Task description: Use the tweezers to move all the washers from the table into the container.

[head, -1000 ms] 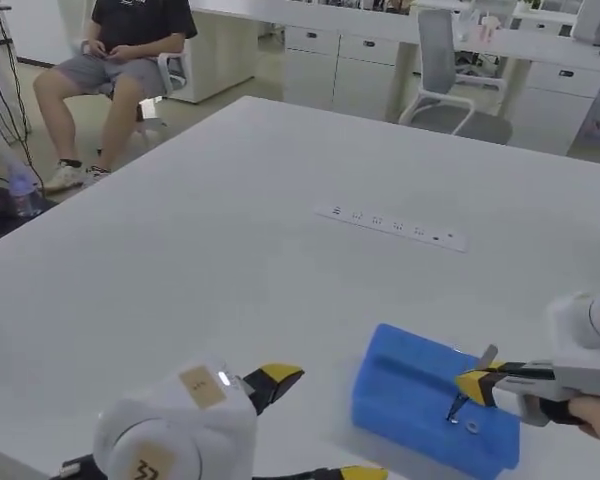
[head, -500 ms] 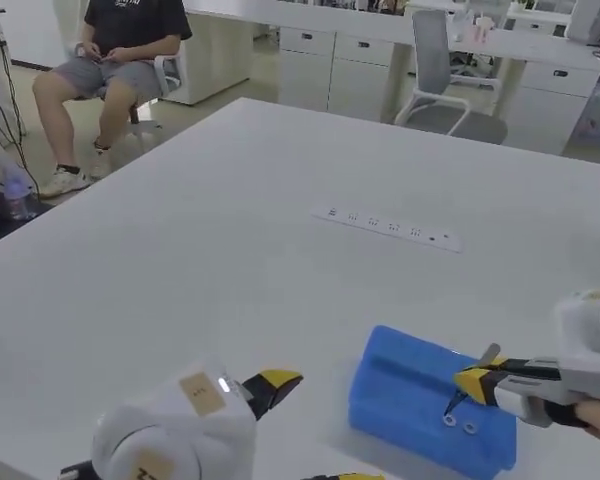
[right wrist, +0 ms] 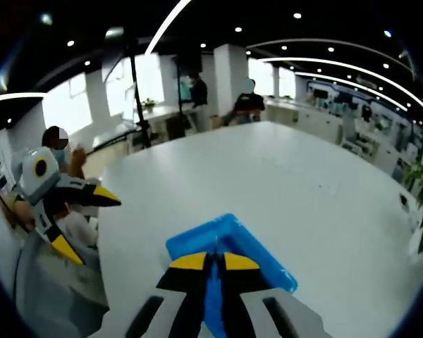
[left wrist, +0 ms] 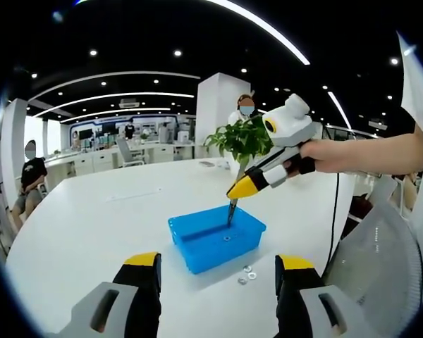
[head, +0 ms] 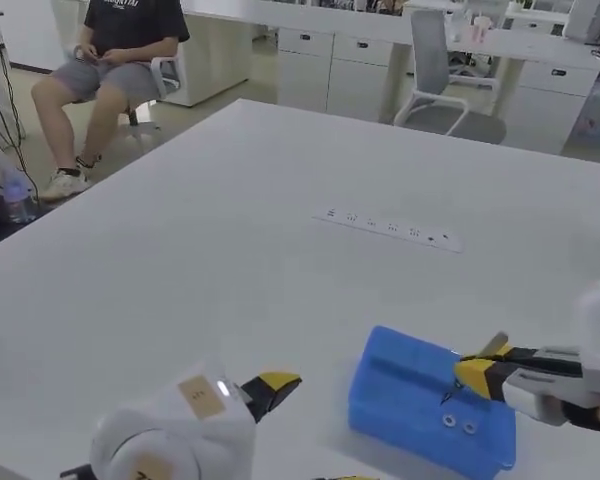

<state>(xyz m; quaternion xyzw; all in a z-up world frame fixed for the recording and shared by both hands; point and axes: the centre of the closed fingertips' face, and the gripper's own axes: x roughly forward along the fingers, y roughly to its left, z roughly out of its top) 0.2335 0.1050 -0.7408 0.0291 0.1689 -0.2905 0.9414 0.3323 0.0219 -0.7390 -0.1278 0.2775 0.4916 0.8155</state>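
Sprawling white table (head: pixel 180 280), power strip (head: pixel 390 229), office desks (head: pixel 360 45)

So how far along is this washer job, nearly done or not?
Two washers already lie in the blue container. The right gripper holds the tweezers over it; whether they carry anything I can't tell. About three loose washers lie on the table beside it, yet to move.
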